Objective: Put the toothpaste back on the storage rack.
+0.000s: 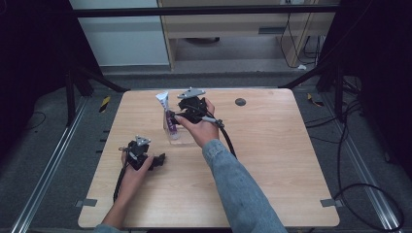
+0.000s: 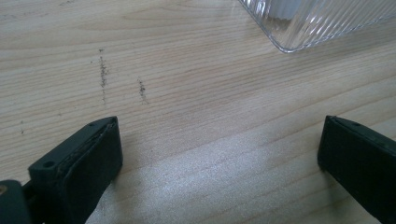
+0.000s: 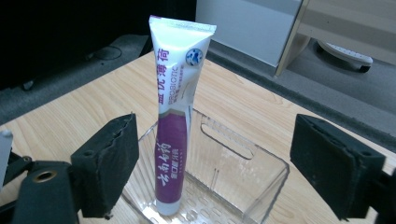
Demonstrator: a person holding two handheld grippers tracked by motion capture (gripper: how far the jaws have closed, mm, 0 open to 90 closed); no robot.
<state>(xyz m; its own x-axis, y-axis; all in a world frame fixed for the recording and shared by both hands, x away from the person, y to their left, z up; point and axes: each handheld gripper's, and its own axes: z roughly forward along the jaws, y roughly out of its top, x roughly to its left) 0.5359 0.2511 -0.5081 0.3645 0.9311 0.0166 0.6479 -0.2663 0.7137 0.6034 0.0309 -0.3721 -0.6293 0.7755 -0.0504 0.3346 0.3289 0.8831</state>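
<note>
Tube point(image 3: 173, 126) upright inside clear bin point(image 3: 243, 172)

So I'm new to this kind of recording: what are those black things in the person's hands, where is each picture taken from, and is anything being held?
No robot here: a person holds a hand-operated grasping tool in each hand. The high view looks down on the wooden table from above the person's side. There the left tool rests low near the table's left part, and the right tool reaches toward a clear plastic box.

The other two pictures come from cameras riding on the tools, each looking along its own two black jaws. The left tool's picture shows bare wood and a corner of the clear box. The right tool's picture shows a white and purple toothpaste tube standing upright in the box, cap down.

Both tools are open and hold nothing; the tube stands between the right tool's spread jaws, untouched.
</note>
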